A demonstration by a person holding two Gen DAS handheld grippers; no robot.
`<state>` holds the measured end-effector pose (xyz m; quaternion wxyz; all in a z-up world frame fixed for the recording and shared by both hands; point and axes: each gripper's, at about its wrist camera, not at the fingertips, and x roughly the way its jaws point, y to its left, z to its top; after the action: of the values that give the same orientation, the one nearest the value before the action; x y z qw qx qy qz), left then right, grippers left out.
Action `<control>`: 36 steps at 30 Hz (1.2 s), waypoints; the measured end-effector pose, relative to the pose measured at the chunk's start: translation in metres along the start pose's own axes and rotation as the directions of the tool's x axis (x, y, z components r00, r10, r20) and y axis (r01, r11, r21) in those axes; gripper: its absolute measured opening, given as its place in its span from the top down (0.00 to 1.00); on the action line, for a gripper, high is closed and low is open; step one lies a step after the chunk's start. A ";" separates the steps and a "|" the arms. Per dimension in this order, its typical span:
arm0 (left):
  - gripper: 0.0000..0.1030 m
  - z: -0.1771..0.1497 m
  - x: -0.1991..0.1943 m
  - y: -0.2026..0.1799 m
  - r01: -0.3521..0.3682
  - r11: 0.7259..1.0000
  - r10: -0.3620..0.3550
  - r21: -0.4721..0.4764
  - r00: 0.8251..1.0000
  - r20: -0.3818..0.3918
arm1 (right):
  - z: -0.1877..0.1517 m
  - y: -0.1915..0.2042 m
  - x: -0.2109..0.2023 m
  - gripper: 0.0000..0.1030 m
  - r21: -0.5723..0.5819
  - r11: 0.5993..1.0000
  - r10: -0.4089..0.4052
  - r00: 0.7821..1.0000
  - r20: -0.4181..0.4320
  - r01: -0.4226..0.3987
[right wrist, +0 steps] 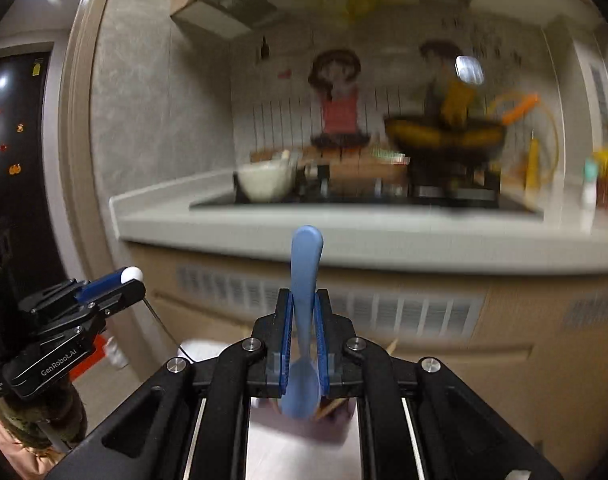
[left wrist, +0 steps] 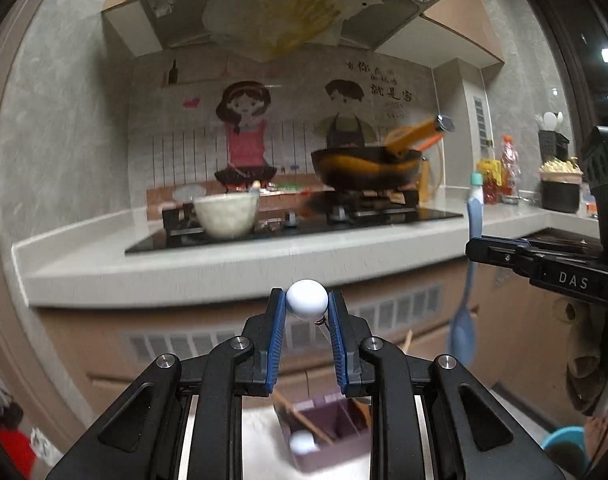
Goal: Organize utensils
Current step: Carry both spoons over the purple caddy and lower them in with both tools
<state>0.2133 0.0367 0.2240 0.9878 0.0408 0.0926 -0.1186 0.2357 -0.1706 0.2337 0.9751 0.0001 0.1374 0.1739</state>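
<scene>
My left gripper is shut on the white ball end of a thin wire-stemmed utensil, held up in front of the counter. Its stem hangs down below the pads. In the right wrist view that gripper shows at the left with the white ball at its tip. My right gripper is shut on a blue spoon, handle up and bowl hanging below the jaws. The left wrist view shows the same spoon and the right gripper. Far below sits a purple divided utensil box with chopsticks and another white-ball utensil inside.
Ahead runs a grey kitchen counter with a black hob, a white bowl and a dark wok with orange tools. Bottles and containers crowd the counter's right end. A blue bowl is at lower right.
</scene>
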 end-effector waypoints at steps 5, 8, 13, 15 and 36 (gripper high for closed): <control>0.78 -0.002 0.043 0.009 -0.006 1.000 0.006 0.005 1.000 -0.029 | 0.005 -0.005 0.033 0.90 -0.009 0.999 -0.034 0.999 -0.003 0.034; 0.78 -0.020 0.069 0.007 -0.013 1.000 0.014 0.006 0.997 -0.073 | -0.013 -0.009 0.053 0.90 0.000 0.999 -0.038 0.998 -0.045 0.038; 0.78 -0.058 0.108 0.011 -0.009 0.999 0.003 -0.034 0.984 -0.179 | -0.048 -0.019 0.093 0.90 0.030 0.999 -0.030 0.988 -0.149 0.035; 0.78 -0.068 0.112 0.014 0.001 0.998 -0.014 -0.062 0.980 -0.200 | -0.058 -0.025 0.099 0.90 0.044 0.999 -0.019 0.984 -0.179 0.027; 0.78 -0.157 0.030 0.009 0.058 0.990 -0.102 -0.126 0.921 -0.375 | -0.273 0.031 0.147 0.56 -0.076 0.982 0.066 0.686 -0.724 -0.175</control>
<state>0.2173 0.0550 0.0649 0.9460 0.0034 0.2906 -0.1433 0.2849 -0.1043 -0.0669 0.8277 -0.1268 0.4944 0.2332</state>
